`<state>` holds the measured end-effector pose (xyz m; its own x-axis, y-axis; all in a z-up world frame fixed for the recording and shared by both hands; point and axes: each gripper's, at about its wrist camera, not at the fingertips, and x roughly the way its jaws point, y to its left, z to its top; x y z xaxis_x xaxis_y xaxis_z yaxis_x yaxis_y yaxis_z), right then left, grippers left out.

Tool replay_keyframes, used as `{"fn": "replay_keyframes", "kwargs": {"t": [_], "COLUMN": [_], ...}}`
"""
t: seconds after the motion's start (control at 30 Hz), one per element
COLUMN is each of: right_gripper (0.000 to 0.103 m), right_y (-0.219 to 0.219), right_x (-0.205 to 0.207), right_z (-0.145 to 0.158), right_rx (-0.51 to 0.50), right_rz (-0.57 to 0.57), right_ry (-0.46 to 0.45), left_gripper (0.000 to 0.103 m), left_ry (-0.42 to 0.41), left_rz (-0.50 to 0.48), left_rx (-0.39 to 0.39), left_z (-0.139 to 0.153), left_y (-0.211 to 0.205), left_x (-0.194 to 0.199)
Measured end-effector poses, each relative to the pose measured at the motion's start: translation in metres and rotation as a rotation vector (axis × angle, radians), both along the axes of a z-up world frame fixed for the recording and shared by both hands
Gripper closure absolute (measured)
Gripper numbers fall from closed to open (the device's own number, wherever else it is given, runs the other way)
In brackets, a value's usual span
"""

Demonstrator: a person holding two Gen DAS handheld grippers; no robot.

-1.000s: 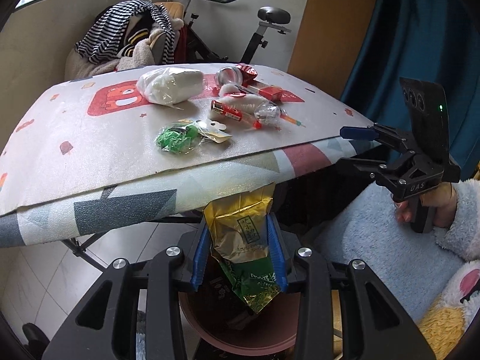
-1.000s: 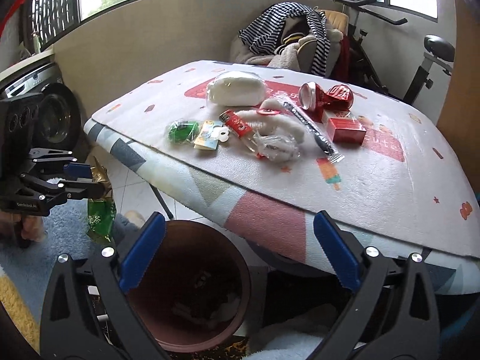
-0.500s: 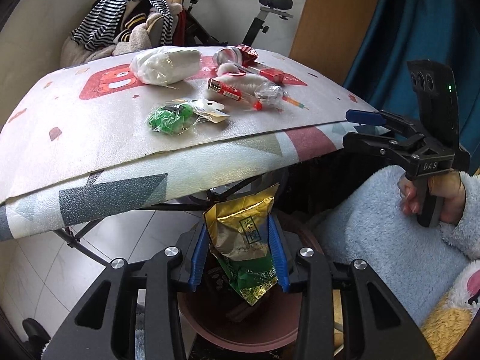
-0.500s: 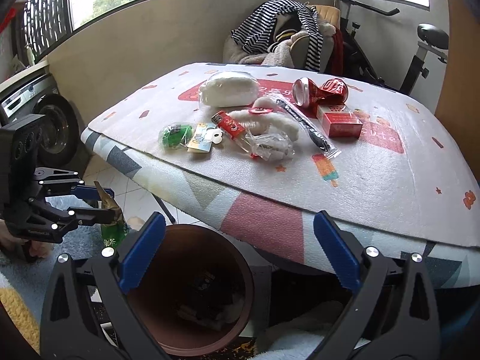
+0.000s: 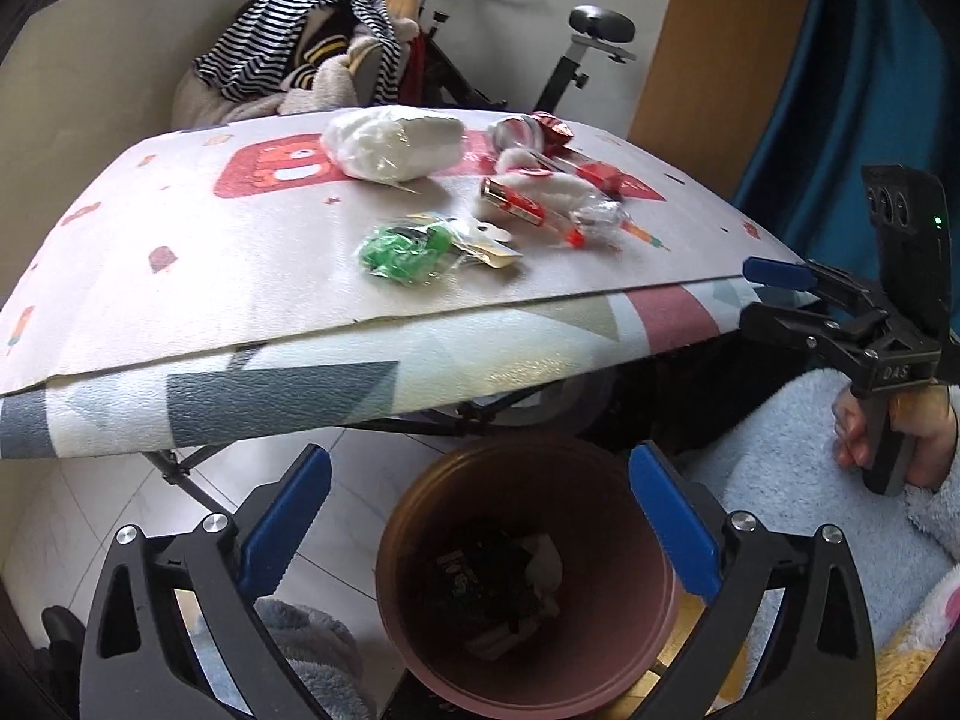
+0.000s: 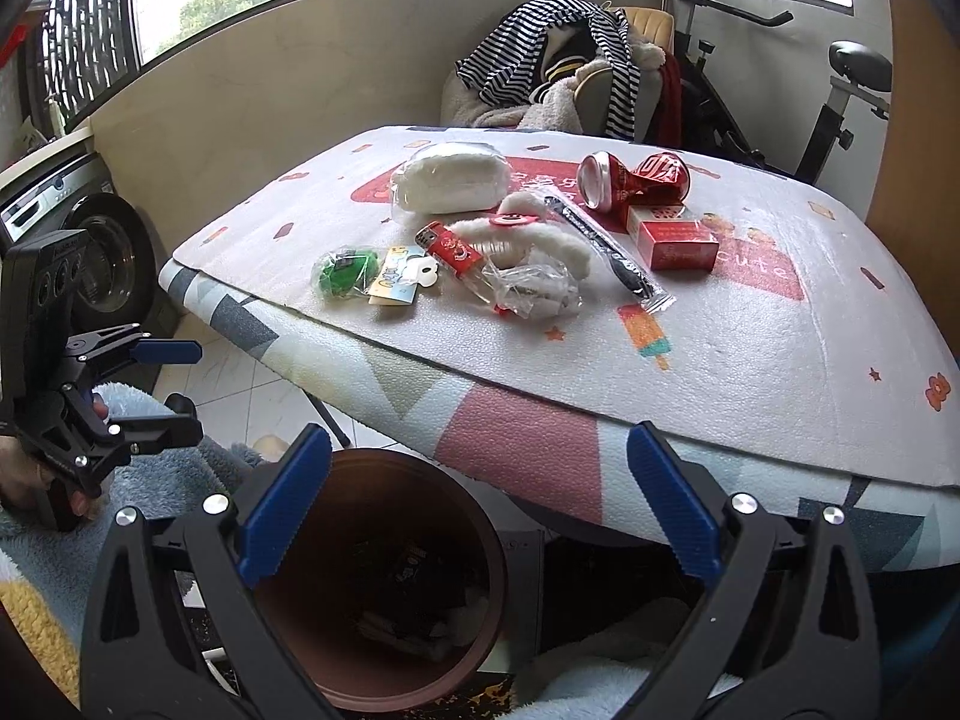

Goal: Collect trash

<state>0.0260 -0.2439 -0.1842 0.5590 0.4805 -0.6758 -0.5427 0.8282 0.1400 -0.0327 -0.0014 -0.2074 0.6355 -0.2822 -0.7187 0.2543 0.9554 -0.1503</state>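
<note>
Left gripper (image 5: 477, 519) has released the gold-green tea packet into the brown bin (image 5: 396, 546) at lower centre; jaws now spread, empty. Right gripper (image 6: 477, 519) also splayed, empty. Drop done; next grab is the green wrapper (image 5: 399, 252) mid-frame on the table (image 5: 180, 222).

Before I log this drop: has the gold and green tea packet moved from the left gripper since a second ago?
Yes. The left gripper is open and empty above the brown bin; the packet is gone from between its fingers, presumably down into the bin below the table.
</note>
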Motion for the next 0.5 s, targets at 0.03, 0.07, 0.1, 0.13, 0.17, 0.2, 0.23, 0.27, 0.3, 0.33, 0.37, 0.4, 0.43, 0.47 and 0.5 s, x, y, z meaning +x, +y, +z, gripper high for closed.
{"fn": "replay_keyframes", "kwargs": {"t": [0.03,0.07,0.1,0.13,0.17,0.2,0.23,0.27,0.3,0.33,0.37,0.4,0.43,0.47,0.5], "right_gripper": [0.006,0.006,0.006,0.006,0.006,0.006,0.006,0.006,0.006,0.006,0.006,0.006,0.006,0.006,0.006], "right_y": [0.000,0.000,0.000,0.000,-0.001,-0.001,-0.001,-0.001,-0.001,0.000,-0.001,0.000,0.000,0.000,0.000], "right_x": [0.000,0.000,0.000,0.000,0.000,0.000,0.000,0.001,0.000,0.001,0.001,0.002,0.002,0.004,0.004], "right_z": [0.000,0.000,0.000,0.000,0.000,-0.001,-0.001,-0.001,-0.001,-0.001,0.000,0.000,0.000,0.000,0.000], "right_rx": [0.000,0.000,0.000,0.001,0.003,0.002,0.003,0.003,0.006,0.009,0.018,0.021,0.026,0.037,0.041], "right_rz": [0.000,-0.002,-0.002,-0.003,-0.003,-0.004,-0.005,-0.004,-0.006,-0.008,-0.013,-0.018,-0.022,-0.032,-0.036], "right_ry": [0.000,0.002,0.001,0.001,0.002,0.002,0.002,0.002,0.004,0.005,0.006,0.007,0.009,0.015,0.017], "left_gripper": [0.006,0.006,0.006,0.006,0.006,0.006,0.006,0.006,0.006,0.006,0.006,0.006,0.006,0.006,0.006], "left_ry": [-0.002,-0.005,-0.009,-0.014,-0.020,-0.024,-0.028,-0.031,-0.034,-0.036,-0.041,-0.046,-0.052,-0.056,-0.058], "left_rz": [0.004,0.008,0.014,0.019,0.024,0.029,0.037,0.045,0.054,0.063,0.076,0.087,0.102,0.120,0.138], "left_rx": [0.001,0.003,0.005,0.006,0.007,0.009,0.010,0.010,0.007,0.004,0.001,-0.004,-0.010,-0.014,-0.021], "left_z": [0.000,0.001,0.001,0.001,0.002,0.003,0.003,0.004,0.005,0.005,0.006,0.007,0.008,0.009,0.010], "left_y": [0.001,0.002,0.002,0.003,0.003,0.004,0.005,0.006,0.007,0.009,0.011,0.012,0.015,0.018,0.021], "left_x": [0.000,0.000,0.000,0.000,0.000,-0.001,-0.001,-0.001,-0.001,-0.001,-0.001,-0.001,-0.002,-0.002,-0.001]}}
